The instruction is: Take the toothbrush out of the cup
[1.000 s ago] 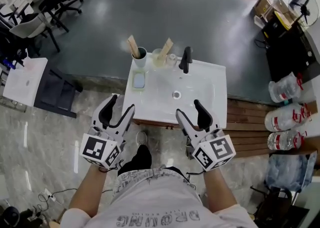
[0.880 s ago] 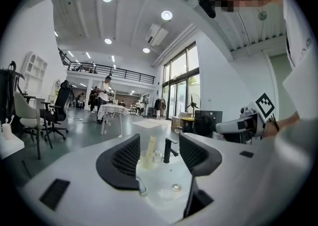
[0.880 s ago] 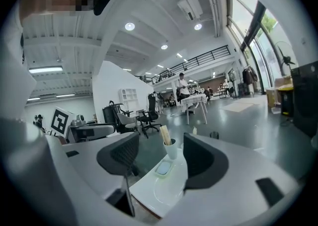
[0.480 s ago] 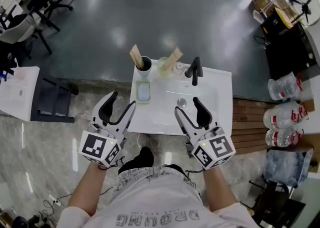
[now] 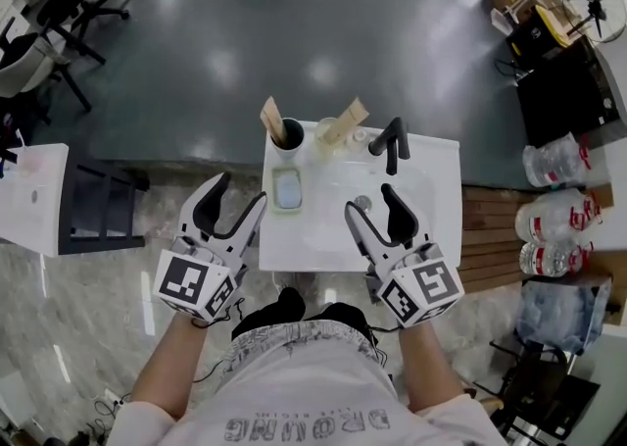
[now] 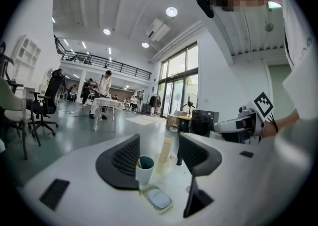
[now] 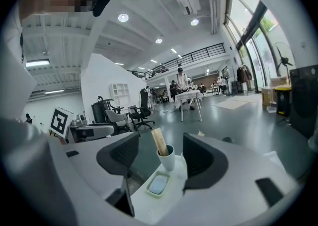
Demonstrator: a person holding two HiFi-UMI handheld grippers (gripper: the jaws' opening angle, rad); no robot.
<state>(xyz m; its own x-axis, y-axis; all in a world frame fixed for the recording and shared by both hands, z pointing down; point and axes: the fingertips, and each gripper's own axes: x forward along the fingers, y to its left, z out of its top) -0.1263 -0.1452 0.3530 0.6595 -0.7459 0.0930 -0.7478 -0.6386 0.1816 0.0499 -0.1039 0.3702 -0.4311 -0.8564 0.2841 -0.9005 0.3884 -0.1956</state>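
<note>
A white cup (image 5: 287,136) stands at the far left corner of the white sink (image 5: 431,199), with a tan boxed toothbrush (image 5: 270,121) leaning out of it. It shows too in the left gripper view as the cup (image 6: 144,169), and in the right gripper view as the cup (image 7: 168,158) with the toothbrush (image 7: 159,142). A clear cup (image 5: 326,133) beside it holds a second tan box (image 5: 346,118). My left gripper (image 5: 237,194) and right gripper (image 5: 369,199) hover open and empty at the sink's near edge, well short of the cups.
A black faucet (image 5: 390,143) rises at the sink's back. A pale green soap dish (image 5: 287,189) lies in front of the white cup. Large water bottles (image 5: 552,172) lie to the right past wooden slats (image 5: 485,238). A white table (image 5: 29,201) stands at left.
The sink has come closer and lower in the head view as the person stepped toward it. Both grippers stay open and held at about the same place in the view.
</note>
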